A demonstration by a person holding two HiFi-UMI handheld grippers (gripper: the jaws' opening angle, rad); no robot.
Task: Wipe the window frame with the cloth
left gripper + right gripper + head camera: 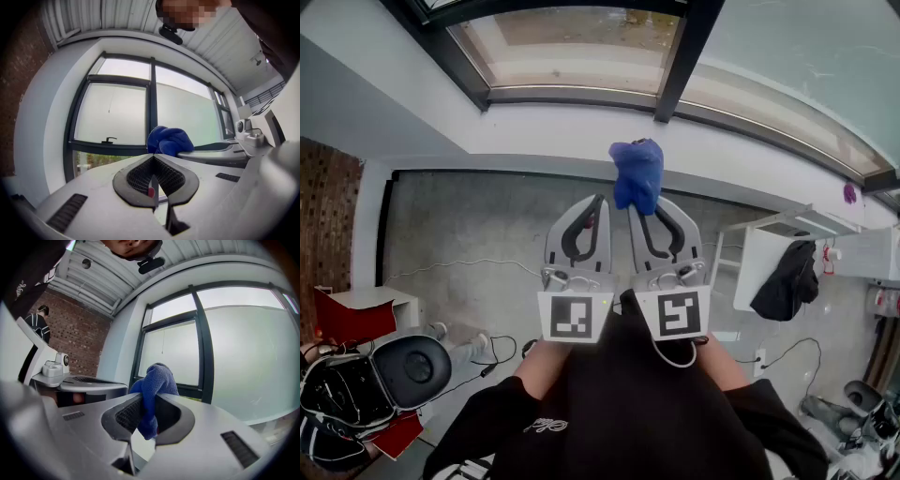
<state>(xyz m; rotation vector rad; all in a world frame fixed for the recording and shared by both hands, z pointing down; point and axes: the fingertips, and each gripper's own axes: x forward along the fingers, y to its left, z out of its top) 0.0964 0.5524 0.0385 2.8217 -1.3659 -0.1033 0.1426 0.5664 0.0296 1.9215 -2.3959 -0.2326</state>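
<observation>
While the right gripper [147, 416] is clenching the bunched blue microfibre cloth [637, 174], apart from the dark metal window frame [677, 56], the left gripper [153, 185] is idling, jaws pressed together, empty. Risk: wiping pressure is likely tugging the cloth free, leaving bare jaws scraping the frame.
</observation>
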